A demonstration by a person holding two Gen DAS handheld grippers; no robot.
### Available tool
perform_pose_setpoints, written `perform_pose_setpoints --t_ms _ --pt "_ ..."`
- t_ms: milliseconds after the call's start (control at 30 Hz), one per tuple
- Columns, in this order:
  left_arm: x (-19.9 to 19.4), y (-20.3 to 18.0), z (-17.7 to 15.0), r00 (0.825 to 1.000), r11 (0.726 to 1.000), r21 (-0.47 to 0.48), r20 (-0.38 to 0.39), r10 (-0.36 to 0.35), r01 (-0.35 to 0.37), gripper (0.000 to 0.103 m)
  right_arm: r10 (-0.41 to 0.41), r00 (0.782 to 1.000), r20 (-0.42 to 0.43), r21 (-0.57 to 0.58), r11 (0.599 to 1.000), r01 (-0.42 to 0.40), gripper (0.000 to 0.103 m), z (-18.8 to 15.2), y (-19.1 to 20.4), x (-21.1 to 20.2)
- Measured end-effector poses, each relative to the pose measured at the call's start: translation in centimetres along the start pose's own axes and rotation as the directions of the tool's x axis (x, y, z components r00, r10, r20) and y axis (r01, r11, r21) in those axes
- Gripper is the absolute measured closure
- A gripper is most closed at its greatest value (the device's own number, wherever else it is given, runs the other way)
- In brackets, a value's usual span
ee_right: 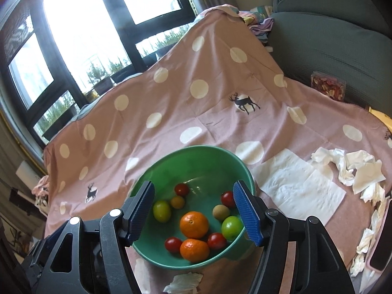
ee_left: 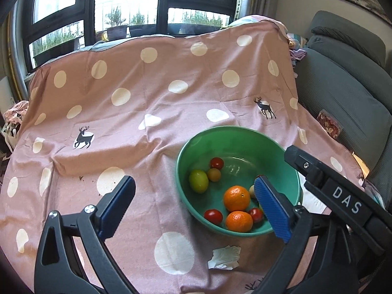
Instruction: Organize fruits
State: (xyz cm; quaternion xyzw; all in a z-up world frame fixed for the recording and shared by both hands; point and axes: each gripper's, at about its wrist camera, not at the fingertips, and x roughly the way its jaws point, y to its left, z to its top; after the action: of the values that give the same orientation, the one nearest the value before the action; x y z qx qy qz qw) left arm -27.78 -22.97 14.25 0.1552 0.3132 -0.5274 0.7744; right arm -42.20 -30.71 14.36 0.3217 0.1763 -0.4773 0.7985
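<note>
Around green bowl on pink dotted cloth: flat napkin right, crumpled tissues beyond, tissue scrap in front. Oranges, tomatoes, green fruits inside bowl. Left gripper spread wide, empty; right gripper parted above bowl, empty.

Left gripper: black plastic arms, blue ribbed pads, silver screws lower left of frame. Right gripper: same build; in left view its black body bears white "DAS" lettering.
</note>
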Motion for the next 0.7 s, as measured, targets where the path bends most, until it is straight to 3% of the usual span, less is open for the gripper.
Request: perform_pose_setpoints --t_ms 700 --pt "0.23 0.94 -0.24 1.000 0.999 -0.033 -0.016 -0.013 0.012 0.005 -0.014 1.000 -0.023 0.007 1.000 0.014 0.036 -0.28 -0.07 0.44"
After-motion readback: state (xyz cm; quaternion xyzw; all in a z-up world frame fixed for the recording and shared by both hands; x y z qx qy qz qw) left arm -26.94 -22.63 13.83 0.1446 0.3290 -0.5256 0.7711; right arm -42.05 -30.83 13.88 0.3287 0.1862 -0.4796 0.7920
